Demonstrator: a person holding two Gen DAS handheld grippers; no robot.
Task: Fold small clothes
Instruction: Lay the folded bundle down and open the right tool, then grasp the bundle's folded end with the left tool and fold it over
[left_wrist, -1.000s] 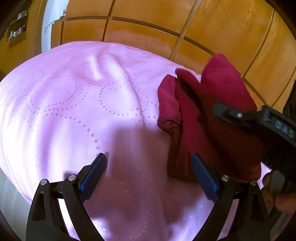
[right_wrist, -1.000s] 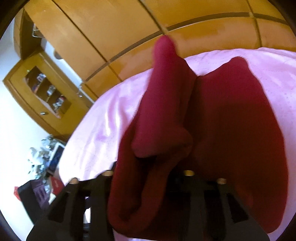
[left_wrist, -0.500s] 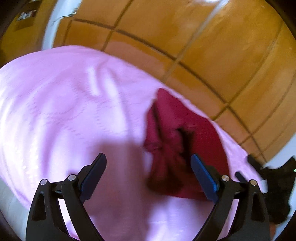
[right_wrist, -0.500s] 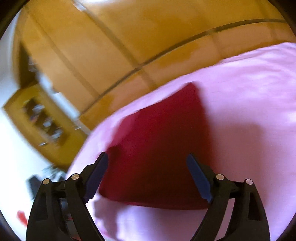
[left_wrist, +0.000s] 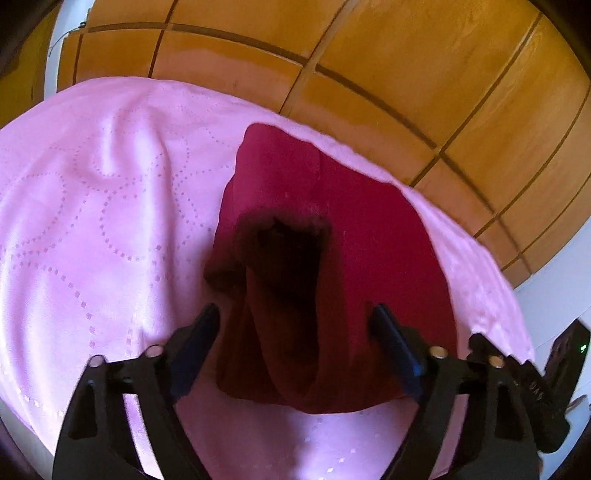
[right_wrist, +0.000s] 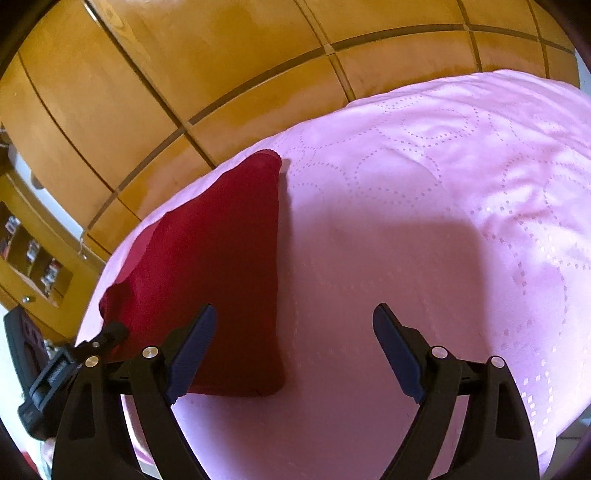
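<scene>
A dark red garment (left_wrist: 369, 258) lies folded on the pink bedspread (left_wrist: 92, 221), with a bunched fold standing up along its left side. My left gripper (left_wrist: 295, 332) is open and hovers over the garment's near edge, its fingers either side of the bunched fold. In the right wrist view the garment (right_wrist: 221, 258) lies flat at the left. My right gripper (right_wrist: 295, 343) is open and empty over the bedspread (right_wrist: 443, 221), its left finger above the garment's near right corner.
Wooden panelled wardrobe doors (left_wrist: 369, 55) stand behind the bed. A wooden shelf unit (right_wrist: 29, 258) is at the far left. The other gripper's body shows at the right edge (left_wrist: 561, 354) and at the left edge (right_wrist: 55, 369).
My right gripper let go of the red garment, opened and drew back to the right. The garment dropped flat. My left gripper moved right and closer over the garment.
</scene>
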